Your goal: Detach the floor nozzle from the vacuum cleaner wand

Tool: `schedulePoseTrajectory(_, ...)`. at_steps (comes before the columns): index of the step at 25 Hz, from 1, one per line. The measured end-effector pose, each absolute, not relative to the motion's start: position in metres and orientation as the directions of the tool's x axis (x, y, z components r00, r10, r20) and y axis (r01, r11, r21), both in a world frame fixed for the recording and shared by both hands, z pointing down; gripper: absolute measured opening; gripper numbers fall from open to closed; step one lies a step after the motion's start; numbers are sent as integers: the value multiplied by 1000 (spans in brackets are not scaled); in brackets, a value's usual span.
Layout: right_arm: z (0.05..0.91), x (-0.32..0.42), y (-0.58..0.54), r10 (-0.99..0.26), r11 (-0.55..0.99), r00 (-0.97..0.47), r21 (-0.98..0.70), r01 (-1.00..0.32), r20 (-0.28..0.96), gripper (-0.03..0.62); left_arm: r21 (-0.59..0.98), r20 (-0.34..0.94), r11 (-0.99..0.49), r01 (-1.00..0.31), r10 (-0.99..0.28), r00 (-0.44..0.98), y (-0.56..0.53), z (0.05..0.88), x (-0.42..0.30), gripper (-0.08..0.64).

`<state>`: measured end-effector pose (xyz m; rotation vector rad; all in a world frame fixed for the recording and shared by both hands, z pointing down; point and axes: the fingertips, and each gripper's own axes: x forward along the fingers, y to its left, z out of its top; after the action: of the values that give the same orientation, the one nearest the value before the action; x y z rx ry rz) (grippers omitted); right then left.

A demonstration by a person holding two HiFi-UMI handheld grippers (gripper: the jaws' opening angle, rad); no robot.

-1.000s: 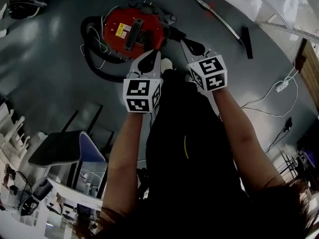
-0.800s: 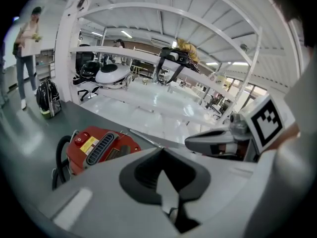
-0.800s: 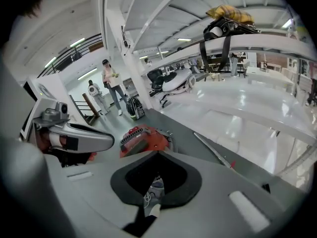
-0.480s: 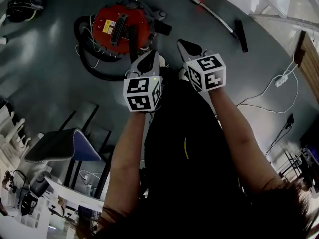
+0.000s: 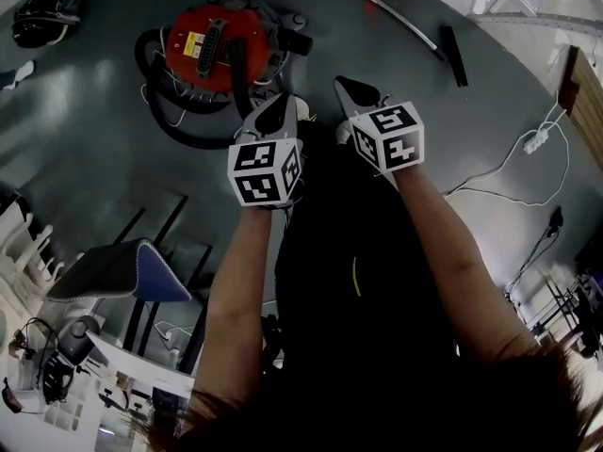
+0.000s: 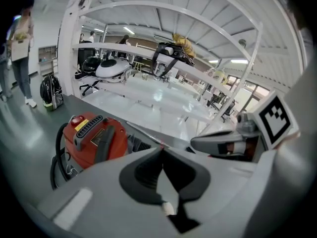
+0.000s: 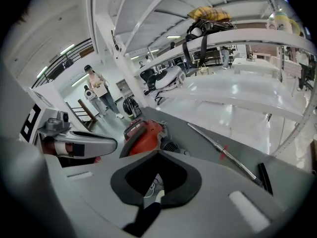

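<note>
Grey, glossy floor (image 5: 94, 111) fills the head view; white frame structures and tables stand behind it in both gripper views, with people far off in the background.

**Arm pose**
- Both bare forearms rise from the bottom edge toward the centre of the frame, roughly parallel.
- The left gripper (image 5: 283, 102) and right gripper (image 5: 344, 85) sit side by side just above centre, angled down at the floor, noses toward the top of the frame.
- Each marker cube faces the camera: left cube (image 5: 264, 170), right cube (image 5: 396, 137).

**Gripper state**
- Left gripper view: the jaws meet at the tip, with nothing between them.
- Right gripper view: the jaws are likewise closed together and empty.

**Task items**
- The red vacuum cleaner (image 5: 212, 50) lies at upper left of centre, ringed by its black hose (image 5: 155, 102), just beyond the left gripper's nose.
- The metal wand (image 5: 382, 8) lies on the floor along the top of the frame, slanting down to the right.
- The black floor nozzle (image 5: 452, 55) sits at the wand's lower right end, well apart from both grippers.

**Hidden or unclear**
- The person's dark clothing covers the lower centre and hides the floor beneath it.
- The joint between wand and nozzle is too small to make out.
- In the left gripper view the jaws cover the vacuum cleaner's right side.
- A chair (image 5: 113, 271) at lower left is partly cut by the frame's dark rim
</note>
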<state>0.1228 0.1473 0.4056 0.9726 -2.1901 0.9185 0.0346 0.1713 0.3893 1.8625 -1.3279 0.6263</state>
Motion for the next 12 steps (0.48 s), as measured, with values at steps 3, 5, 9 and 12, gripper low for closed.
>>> schedulePoseTrajectory(3,405,126,154,-399,500,-580,-362,-787,711,-3,296,746,-176,-939,-572,342,179,388,39,11)
schedulePoseTrajectory(5,403,129,156,-400,504,-581,-359,-785,709,-3,300,746,-180,-937,-568,348,183,387,43,11)
schedulePoseTrajectory(9,402,134,156,-408,496,-580,-362,-789,705,-4,306,751,-190,-933,-554,359,189,390,49,11)
schedulePoseTrajectory(12,403,136,157,-411,487,-578,-366,-793,704,-3,308,755,-200,-930,-544,367,190,392,53,11)
